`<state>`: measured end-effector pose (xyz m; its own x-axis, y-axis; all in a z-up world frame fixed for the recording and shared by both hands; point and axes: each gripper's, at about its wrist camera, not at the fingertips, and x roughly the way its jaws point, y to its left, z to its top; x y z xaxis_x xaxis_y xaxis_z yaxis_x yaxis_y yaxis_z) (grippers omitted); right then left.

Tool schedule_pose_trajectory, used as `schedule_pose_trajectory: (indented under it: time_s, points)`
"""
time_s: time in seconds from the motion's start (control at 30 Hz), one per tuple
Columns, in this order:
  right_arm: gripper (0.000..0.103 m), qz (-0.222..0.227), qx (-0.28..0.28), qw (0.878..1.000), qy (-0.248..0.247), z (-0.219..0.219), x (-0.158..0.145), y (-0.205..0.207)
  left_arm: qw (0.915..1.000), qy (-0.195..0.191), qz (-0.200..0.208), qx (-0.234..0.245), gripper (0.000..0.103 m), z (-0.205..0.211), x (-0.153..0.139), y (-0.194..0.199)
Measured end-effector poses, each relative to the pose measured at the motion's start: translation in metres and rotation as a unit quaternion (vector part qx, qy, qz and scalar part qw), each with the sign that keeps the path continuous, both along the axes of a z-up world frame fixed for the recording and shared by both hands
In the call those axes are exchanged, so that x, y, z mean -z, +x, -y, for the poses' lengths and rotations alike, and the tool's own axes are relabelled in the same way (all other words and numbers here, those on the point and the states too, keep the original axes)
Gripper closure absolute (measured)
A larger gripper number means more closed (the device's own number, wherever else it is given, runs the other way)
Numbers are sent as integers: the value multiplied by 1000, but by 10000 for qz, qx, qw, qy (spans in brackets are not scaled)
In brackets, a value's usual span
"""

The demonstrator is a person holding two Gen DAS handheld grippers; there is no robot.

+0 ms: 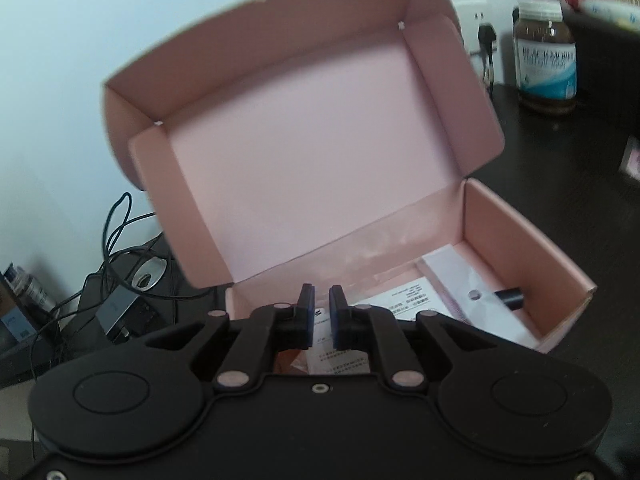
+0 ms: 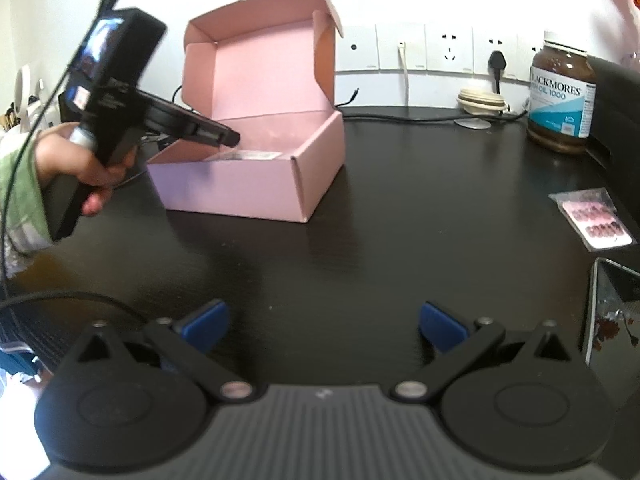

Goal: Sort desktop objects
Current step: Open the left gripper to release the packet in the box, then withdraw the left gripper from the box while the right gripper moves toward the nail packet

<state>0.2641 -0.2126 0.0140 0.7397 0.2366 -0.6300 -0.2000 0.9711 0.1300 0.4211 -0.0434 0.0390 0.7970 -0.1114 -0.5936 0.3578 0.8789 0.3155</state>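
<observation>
While the left gripper hangs over the near-left edge of the open pink cardboard box, its blue-padded jaws stand only a narrow slit apart with nothing between them. No earlier frame here, so that is all I can say on it.

Left wrist view only — box contents: white printed paper sheets on the floor of the box, a clear plastic sleeve over them, and a short black cylinder lying far right against the box wall. The upright pink lid fills most of that view. Left of the box: tangled black cables and a grey adapter block.

Right wrist view only — whole layout. The box sits far left on the black desk. A hand in a green sleeve grips the left tool's handle, nose tipped down into the box. The right gripper hovers low over bare desk near the camera, jaws spread wide, empty. A flat packet of pink press-on nails lies right, well apart from the box. A reflective tablet-like slab sits near right.

Both views: brown fish-oil bottle with white cap stands far right, by the wall sockets.
</observation>
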Motion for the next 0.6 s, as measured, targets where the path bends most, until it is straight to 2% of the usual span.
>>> schedule_pose_trajectory:
  time_s: [0.03,0.07,0.1,0.13,0.17,0.2,0.33,0.5,0.6]
  points:
    - [1,-2,-3,10000,3,0,0,0,10000,-79,37,9,85,-2,-4,-4]
    - [1,-5,-2,10000,6,0,0,1,9998,-152,100,-29,72,-5,-8,-8]
    - [1,-10,10,10000,9,0,0,1,9995,-254,180,-78,46,-8,-14,-13]
    - [1,-7,38,10000,20,1,-1,2,9989,-362,263,-128,31,-11,-19,-18]
    - [1,5,68,10000,39,1,-1,2,9980,-489,357,-164,11,-16,-23,-25]
    - [1,21,89,9999,59,2,-2,2,9972,-591,432,-146,7,-19,-27,-32]
    - [1,68,215,9996,148,7,-4,3,9946,-851,532,-260,3,-32,-33,-62]
    - [1,74,359,9993,-57,8,-8,7,9929,-930,661,-349,0,-49,-20,-87]
    - [1,133,381,9990,-213,9,-12,7,9932,-960,542,-364,0,-63,-6,-92]
